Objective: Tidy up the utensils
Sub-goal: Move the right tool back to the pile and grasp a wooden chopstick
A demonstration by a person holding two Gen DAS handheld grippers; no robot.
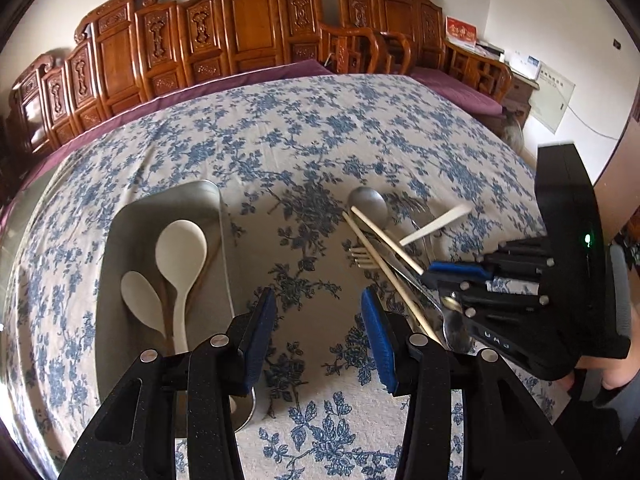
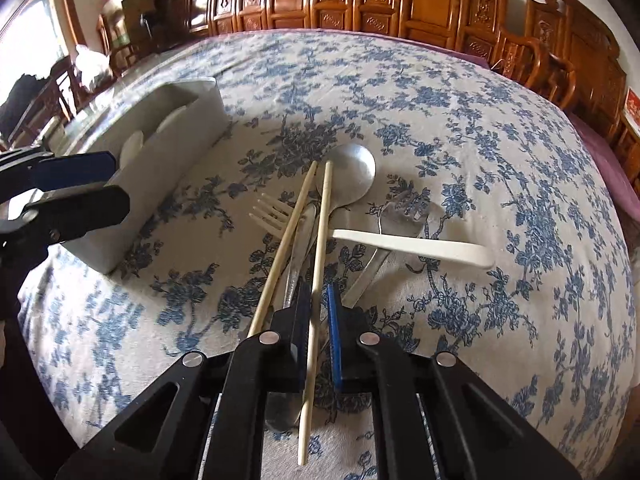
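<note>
A grey utensil box (image 1: 120,240) lies on the floral tablecloth and holds two white spoons (image 1: 180,248); it also shows in the right wrist view (image 2: 160,160). A pile of utensils lies to its right: two wooden chopsticks (image 2: 288,240), a metal spoon (image 2: 352,176), a white plastic fork (image 2: 272,212), a metal fork (image 2: 404,212) and a white handle (image 2: 420,248). My right gripper (image 2: 318,300) is shut on one chopstick (image 2: 316,320). My left gripper (image 1: 318,320) is open and empty, between the box and the pile.
The table is covered by a blue floral cloth (image 1: 320,132). Carved wooden chairs and a bench (image 1: 240,32) stand behind its far edge. The left gripper's fingers (image 2: 72,200) show at the left of the right wrist view.
</note>
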